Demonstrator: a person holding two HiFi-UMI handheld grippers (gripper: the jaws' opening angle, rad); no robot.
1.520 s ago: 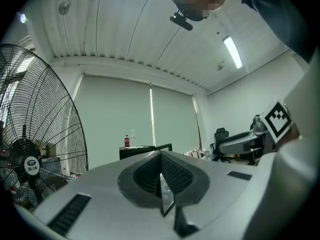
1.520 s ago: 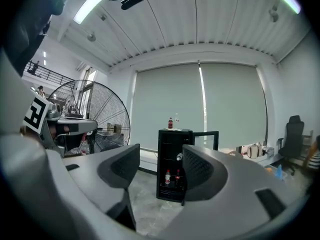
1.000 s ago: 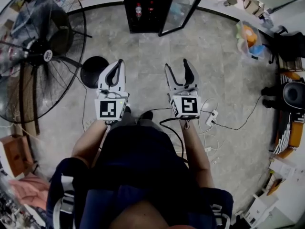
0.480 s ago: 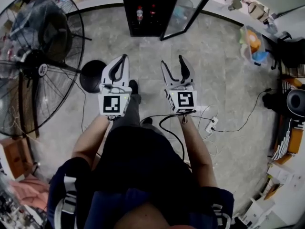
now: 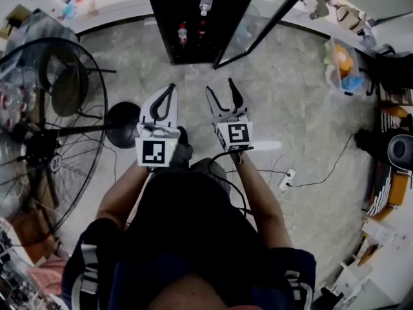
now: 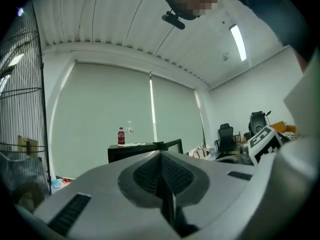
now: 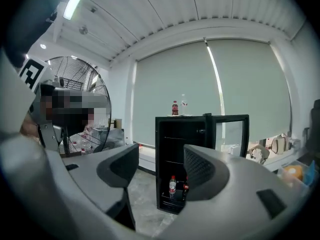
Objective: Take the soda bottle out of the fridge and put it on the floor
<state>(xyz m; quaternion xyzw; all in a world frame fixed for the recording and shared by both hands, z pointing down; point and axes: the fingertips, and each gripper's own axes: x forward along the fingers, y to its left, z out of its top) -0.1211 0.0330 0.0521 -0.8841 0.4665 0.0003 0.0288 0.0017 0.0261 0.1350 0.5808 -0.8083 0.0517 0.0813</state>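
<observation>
The left gripper (image 5: 169, 89) has its fingers clenched together with nothing in them; the right gripper (image 5: 221, 86), just to its right, has its fingers released, spread wide and empty; both point toward the black fridge (image 5: 161, 24) at the far side of the floor (image 5: 290, 108), well apart from it; its glass door (image 5: 258, 18) stands open to the right; the soda bottle (image 7: 172, 185) stands upright low inside the fridge, a darker bottle (image 7: 185, 187) just right of it; a red-labelled bottle (image 7: 175, 108) stands on top of the fridge; a large standing fan (image 5: 45, 141) is at the left
</observation>
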